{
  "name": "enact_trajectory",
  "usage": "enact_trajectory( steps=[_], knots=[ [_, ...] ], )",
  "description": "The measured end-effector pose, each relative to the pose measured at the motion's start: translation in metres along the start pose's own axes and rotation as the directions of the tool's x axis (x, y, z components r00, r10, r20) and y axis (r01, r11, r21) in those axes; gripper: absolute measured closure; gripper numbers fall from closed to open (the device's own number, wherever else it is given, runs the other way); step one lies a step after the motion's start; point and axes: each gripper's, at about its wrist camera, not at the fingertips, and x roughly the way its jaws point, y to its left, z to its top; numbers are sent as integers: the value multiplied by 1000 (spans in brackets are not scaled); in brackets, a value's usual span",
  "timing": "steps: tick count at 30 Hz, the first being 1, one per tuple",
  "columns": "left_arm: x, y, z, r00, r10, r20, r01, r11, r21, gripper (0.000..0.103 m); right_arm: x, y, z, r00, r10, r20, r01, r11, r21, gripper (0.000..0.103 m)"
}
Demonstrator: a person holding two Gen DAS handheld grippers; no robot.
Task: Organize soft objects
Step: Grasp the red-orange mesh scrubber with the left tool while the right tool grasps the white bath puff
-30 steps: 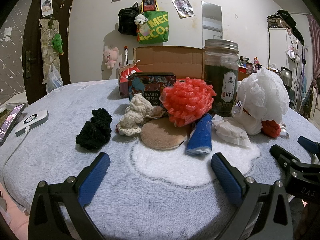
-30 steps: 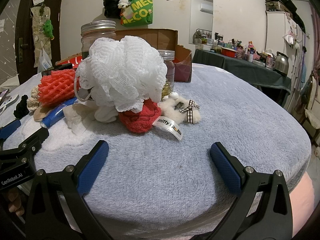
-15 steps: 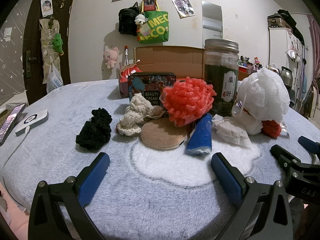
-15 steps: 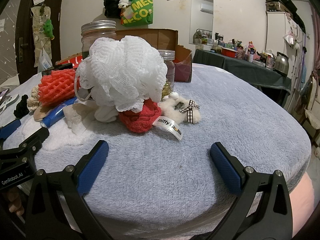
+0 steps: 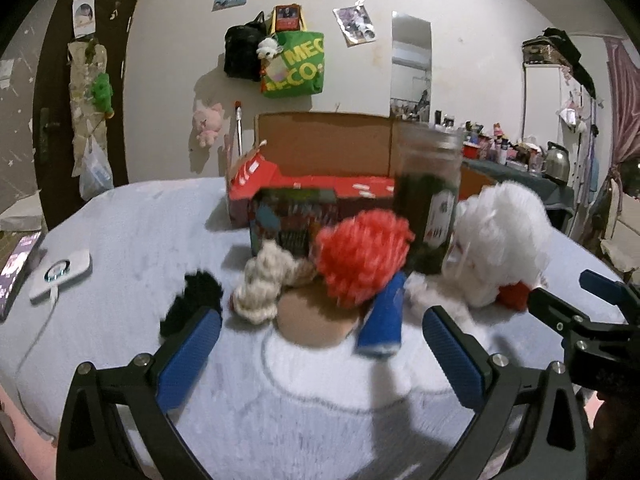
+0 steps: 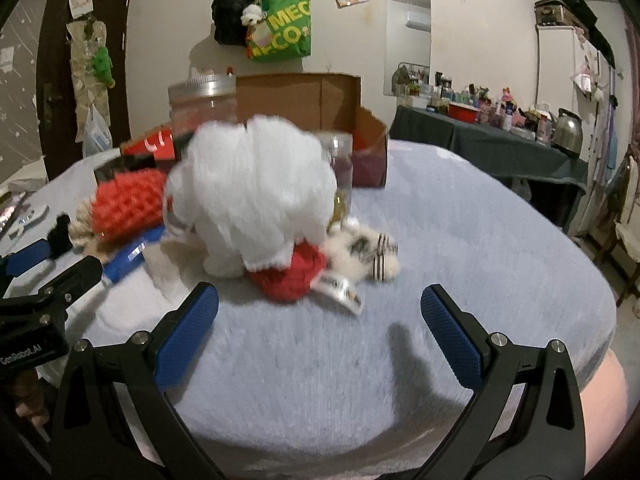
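A heap of soft things lies mid-bed: a red mesh puff (image 5: 362,252), a white bath pouf (image 5: 502,236), a cream crochet piece (image 5: 262,286), a black crochet piece (image 5: 192,300), a tan round pad (image 5: 312,322), a blue roll (image 5: 382,320). In the right wrist view the white pouf (image 6: 256,192) sits over a red knit ball (image 6: 290,276), beside a small cream plush with a tag (image 6: 360,248). My left gripper (image 5: 320,352) is open, short of the pad. My right gripper (image 6: 320,332) is open over bare blanket before the red ball. Both views are blurred.
An open cardboard box (image 5: 324,152) stands behind the heap, with a red box (image 5: 272,188), a dark tin (image 5: 294,220) and a tall jar (image 5: 430,200). A phone and a white charger (image 5: 60,274) lie at left. The fluffy blanket (image 6: 460,240) extends right; a cluttered table (image 6: 488,132) stands beyond.
Both grippers have risen and tipped forward, so the heap sits lower and closer between the fingers and the views are now motion-blurred. Both stay open; nothing on the bed has shifted.
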Motion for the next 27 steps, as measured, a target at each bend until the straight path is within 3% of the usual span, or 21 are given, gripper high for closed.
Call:
enact_trajectory(
  steps=[12,18,27],
  knots=[
    [13,-3,40,997,-73,8,73,995,67,0,2,-3,48,991,122,53,-121,992,-21,0],
    [27,-7,51,993,-112,-21,114,989,94,4,21,-10,61,981,193,14,-193,981,-18,0],
    [49,-12,46,979,-161,-126,175,978,116,20,52,-18,68,922,372,-103,-372,928,28,0]
  ],
)
